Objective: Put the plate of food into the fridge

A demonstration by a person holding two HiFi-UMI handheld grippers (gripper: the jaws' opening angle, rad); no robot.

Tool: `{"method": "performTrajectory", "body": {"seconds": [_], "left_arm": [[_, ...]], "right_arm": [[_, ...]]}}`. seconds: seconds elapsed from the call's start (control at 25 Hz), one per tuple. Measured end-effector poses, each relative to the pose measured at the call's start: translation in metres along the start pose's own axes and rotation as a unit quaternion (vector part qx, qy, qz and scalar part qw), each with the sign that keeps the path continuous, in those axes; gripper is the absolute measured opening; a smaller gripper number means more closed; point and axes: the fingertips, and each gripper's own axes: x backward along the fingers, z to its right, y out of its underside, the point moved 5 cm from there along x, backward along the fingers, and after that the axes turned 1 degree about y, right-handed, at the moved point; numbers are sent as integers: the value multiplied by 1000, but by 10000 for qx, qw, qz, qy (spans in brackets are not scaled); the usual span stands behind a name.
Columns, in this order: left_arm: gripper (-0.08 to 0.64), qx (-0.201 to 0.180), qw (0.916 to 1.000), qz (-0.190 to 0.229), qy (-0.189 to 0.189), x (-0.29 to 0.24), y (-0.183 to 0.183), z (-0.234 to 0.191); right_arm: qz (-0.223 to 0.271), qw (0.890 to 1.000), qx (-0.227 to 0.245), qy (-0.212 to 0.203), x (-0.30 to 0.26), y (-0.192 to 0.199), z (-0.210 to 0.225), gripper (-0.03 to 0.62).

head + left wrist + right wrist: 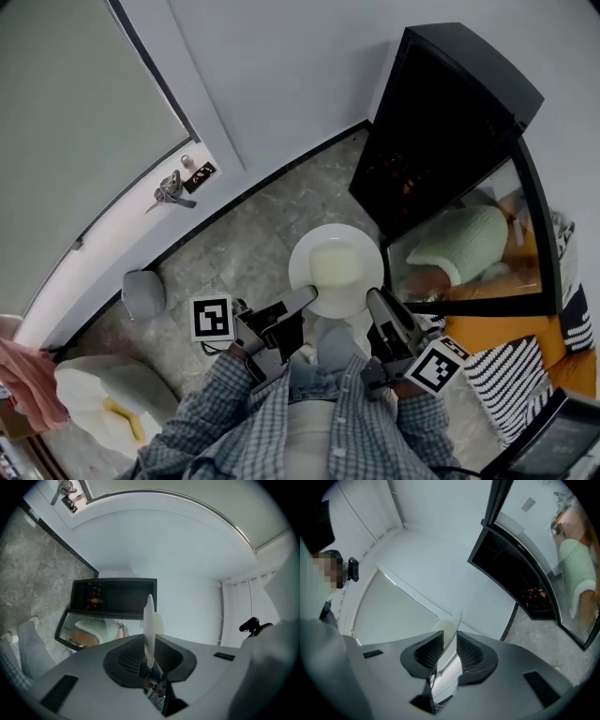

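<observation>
A white plate (302, 269) with pale food (336, 265) is held level above the grey floor (246, 246), outside the black fridge (441, 112), which is seen at 1 o'clock from the plate. The left gripper (306, 296) is closed on the plate rim at 7 o'clock, and the right gripper (376, 300) is closed on the rim at 5 o'clock. In each gripper view the plate is seen edge-on, clamped between the two pads. The glass door (473, 246) of the fridge is at 3 o'clock from the plate.
</observation>
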Motion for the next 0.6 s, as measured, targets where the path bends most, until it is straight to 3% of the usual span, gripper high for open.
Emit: {"method": "performTrajectory", "body": {"seconds": [0.6], "left_arm": [[52,-152,9996,226,114,-100,-64,8]], "right_arm": [[-80,9999,63,-78,-56,-103,41,91]]}}
